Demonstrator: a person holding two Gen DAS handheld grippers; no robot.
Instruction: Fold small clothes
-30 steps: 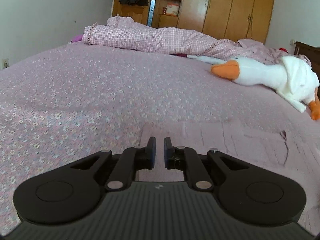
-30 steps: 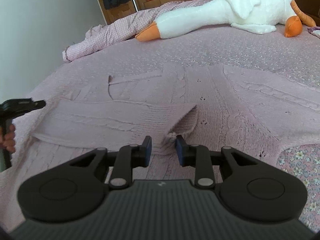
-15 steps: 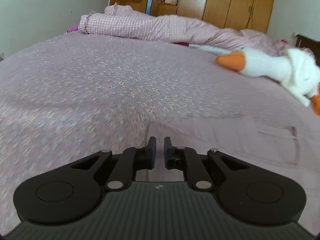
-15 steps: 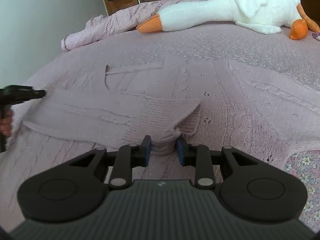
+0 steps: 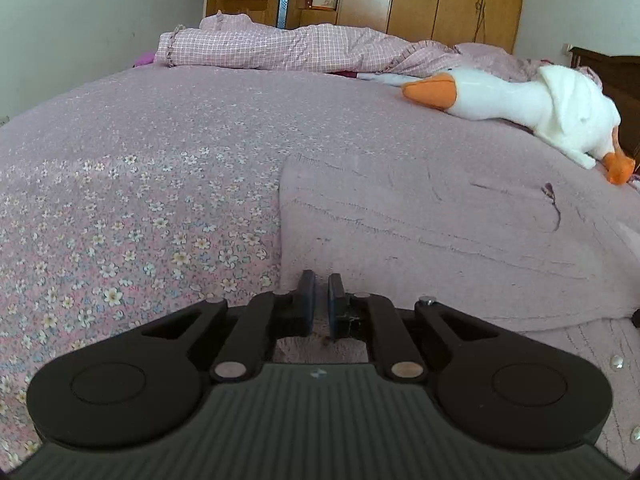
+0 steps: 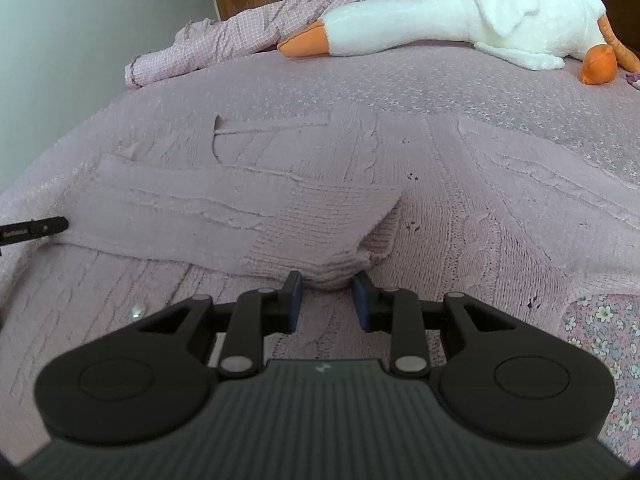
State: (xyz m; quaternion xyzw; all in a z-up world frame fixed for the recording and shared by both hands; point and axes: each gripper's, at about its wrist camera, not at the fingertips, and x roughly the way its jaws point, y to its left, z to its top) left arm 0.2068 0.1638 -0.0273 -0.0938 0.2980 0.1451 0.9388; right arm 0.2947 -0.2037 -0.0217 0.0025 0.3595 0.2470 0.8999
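My left claw (image 5: 321, 300): nearly closed, only a thin slit between the jaws; pink knit shows in that slit, but I cannot tell whether it is pinched.
My right claw (image 6: 327, 295): parted moderately, released, the bunched cuff of the folded sleeve (image 6: 240, 216) sitting between the tips.
Cardigan (image 6: 460, 200): pale pink cable knit, spread flat on the bed (image 5: 140, 160); one sleeve lies folded across its body, stretching from my right claw over to my left claw's tip at the far left edge.
Buttons (image 5: 617, 359): on the knit beside my left claw.
Plush goose (image 6: 460, 12): well beyond the cardigan.
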